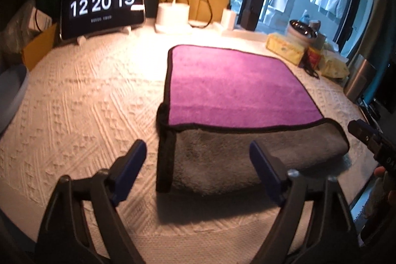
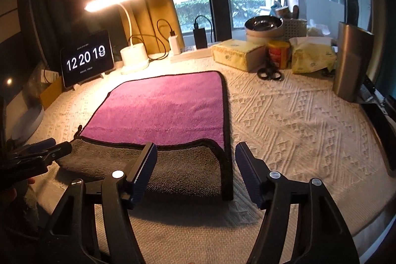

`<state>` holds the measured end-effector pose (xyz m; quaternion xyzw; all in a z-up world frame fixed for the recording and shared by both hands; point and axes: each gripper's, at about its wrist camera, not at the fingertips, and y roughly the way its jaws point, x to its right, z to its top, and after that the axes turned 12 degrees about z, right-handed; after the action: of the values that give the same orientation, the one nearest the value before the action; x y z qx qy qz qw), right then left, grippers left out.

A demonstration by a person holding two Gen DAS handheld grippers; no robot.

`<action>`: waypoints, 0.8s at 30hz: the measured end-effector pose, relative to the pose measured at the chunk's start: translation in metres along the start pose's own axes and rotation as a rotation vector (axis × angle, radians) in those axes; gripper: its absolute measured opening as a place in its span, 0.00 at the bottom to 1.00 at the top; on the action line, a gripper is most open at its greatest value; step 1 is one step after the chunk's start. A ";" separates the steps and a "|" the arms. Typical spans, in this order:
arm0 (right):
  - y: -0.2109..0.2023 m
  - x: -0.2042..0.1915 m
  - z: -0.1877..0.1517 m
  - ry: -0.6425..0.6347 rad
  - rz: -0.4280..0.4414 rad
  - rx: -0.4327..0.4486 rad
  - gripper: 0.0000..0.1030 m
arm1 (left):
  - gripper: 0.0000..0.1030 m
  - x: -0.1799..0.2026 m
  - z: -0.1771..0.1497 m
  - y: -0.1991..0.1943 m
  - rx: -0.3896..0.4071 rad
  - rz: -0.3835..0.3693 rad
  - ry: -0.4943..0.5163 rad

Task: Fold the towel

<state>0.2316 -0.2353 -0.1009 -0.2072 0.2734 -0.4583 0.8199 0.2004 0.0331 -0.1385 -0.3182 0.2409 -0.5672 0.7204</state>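
Note:
A towel, purple on top (image 1: pixel 227 85) and grey underneath, with a black hem, lies on the white textured cloth. Its near edge is folded over, so the grey side shows in front. It also shows in the right wrist view (image 2: pixel 163 108). My left gripper (image 1: pixel 198 160) is open and empty, just short of the towel's near left corner. My right gripper (image 2: pixel 195 162) is open and empty, just short of the near right corner. The right gripper's tip shows at the right edge of the left wrist view (image 1: pixel 366 135). The left gripper's tip shows at the left of the right wrist view (image 2: pixel 49 150).
At the back stand a tablet clock (image 2: pixel 86 58), a lit desk lamp (image 2: pixel 133 53) and chargers with cables (image 2: pixel 173 43). At the back right are tissue packs (image 2: pixel 237 53), a red tin (image 2: pixel 278 53), scissors (image 2: pixel 269 73), a bowl (image 2: pixel 263 24) and a metal box (image 2: pixel 351 63).

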 end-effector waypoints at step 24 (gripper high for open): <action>0.042 0.022 -0.002 0.063 -0.058 -0.104 0.51 | 0.27 0.002 -0.001 0.020 -0.047 0.039 0.053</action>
<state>0.2668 -0.2337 -0.1328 -0.2430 0.3164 -0.4731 0.7855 0.2133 0.0339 -0.1534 -0.3152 0.2794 -0.5556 0.7168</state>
